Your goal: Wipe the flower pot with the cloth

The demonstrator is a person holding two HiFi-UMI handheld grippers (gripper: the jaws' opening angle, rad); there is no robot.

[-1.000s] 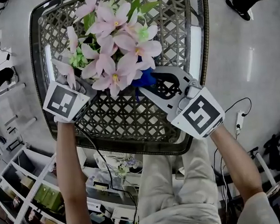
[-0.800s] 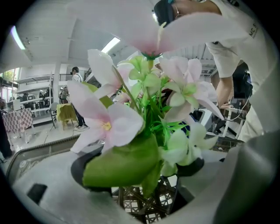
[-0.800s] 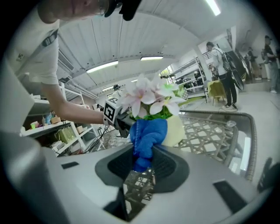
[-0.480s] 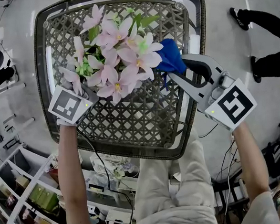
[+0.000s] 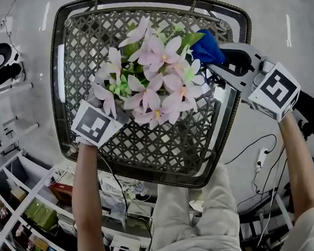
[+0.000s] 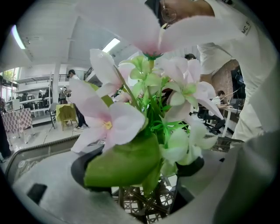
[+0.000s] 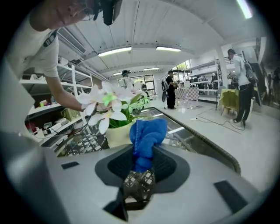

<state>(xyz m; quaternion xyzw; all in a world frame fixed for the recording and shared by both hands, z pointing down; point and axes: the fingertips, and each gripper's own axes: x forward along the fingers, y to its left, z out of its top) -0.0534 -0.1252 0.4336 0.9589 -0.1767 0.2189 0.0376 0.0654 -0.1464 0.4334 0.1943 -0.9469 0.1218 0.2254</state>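
The flower pot shows only in the right gripper view, a cream pot (image 7: pixel 117 134) under pink flowers. From above, the pink flowers (image 5: pixel 156 82) hide it in the middle of the lattice table (image 5: pixel 163 143). My left gripper (image 5: pixel 112 112) reaches in at the plant's near-left side. Its jaws stand apart, with a green leaf (image 6: pixel 124 162) and stems between them, and the left gripper (image 6: pixel 140 169) shows no pot there. My right gripper (image 5: pixel 215 65) is at the plant's far right, shut on a bunched blue cloth (image 5: pixel 205 47). The blue cloth (image 7: pixel 146 134) sticks up from the right gripper (image 7: pixel 141 168), apart from the pot.
The table has a dark woven rim (image 5: pixel 237 116) under a glass top. White shelves (image 5: pixel 29 211) with boxes stand at the lower left. A cable and power strip (image 5: pixel 262 157) lie on the floor at the right. Several people stand in the room behind.
The right gripper has carried the blue cloth from the plant's near side out to the right and round to its far right. The left gripper has stayed at the plant.
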